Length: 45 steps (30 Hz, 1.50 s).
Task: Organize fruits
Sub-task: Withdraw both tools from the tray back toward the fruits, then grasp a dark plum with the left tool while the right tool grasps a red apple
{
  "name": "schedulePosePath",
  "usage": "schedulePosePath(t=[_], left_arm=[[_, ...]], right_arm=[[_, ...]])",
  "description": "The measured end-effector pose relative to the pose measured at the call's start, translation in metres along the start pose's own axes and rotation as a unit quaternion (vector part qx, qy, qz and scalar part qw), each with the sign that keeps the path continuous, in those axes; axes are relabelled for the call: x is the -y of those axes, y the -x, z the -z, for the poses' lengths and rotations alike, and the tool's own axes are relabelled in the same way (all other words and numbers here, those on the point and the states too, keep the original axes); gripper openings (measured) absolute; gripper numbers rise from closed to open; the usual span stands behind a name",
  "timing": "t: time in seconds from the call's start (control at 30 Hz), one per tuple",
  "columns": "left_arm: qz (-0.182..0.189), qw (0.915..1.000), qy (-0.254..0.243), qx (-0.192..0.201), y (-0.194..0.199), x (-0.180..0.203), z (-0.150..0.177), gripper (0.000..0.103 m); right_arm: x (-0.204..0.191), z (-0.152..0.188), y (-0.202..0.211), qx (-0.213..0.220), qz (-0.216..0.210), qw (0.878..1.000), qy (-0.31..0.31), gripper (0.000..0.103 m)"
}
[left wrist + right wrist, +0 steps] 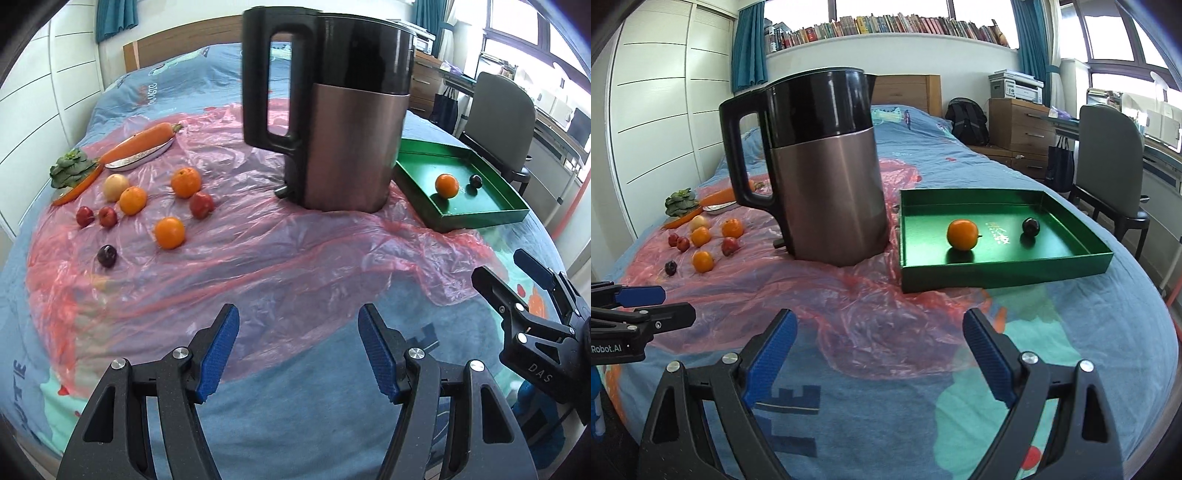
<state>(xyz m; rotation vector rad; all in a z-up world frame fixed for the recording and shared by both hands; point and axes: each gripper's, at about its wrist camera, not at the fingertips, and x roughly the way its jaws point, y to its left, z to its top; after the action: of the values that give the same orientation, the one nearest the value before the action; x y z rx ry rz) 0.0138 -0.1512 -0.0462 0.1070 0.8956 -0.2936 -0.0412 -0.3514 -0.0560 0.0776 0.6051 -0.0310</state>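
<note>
Both hand-held grippers, left (299, 354) and right (881, 360), gape empty; loose oranges (169, 232) lie at ten o'clock, nearer the left.

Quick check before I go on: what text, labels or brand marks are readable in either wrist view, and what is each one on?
"DAS": on the right gripper body, left wrist view.
"Robot.AI": on the left gripper body, right wrist view; its start is cut off by the frame edge.
Pale characters on the green tray floor: not legible.
Large letters on the bed cover: only fragments, partly hidden.
Book spines on the shelf: too small to read.
</note>
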Motion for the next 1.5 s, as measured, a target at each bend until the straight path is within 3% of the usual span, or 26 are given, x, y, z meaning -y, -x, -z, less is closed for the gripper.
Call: schedulePosePath(t=[0.47,0.83,1.2,1.47,1.5], left_arm=[[-0.064,0.9943,0.085,0.004,0.01,-0.105,0.038,0.061],[-0.106,0.9796,0.168,0.031,-0.009,-0.186,0.024,0.061],[-0.089,0.9731,0.207,0.049,-0.064,-0.225,-0.014,0.061],[-0.075,0.9694,0.231,0.038,-0.096,-0.247,-0.014,0.061],[-0.073,0.9692,0.232,0.037,-0.098,-0.248,-0.014,0.061]], right_arm=[[-0.065,0.013,-0.011,-0.052,-0.067,0.996,0.036,0.103],[-0.135,-0.001,-0.042,-0.085,-0.131,0.985,0.077,0.103],[-0.202,-0.053,-0.103,-0.081,-0.168,0.977,0.098,0.103],[-0.23,-0.073,-0.154,-0.087,-0.144,0.979,0.113,0.103],[-0.231,-0.074,-0.161,-0.09,-0.139,0.98,0.111,0.092]])
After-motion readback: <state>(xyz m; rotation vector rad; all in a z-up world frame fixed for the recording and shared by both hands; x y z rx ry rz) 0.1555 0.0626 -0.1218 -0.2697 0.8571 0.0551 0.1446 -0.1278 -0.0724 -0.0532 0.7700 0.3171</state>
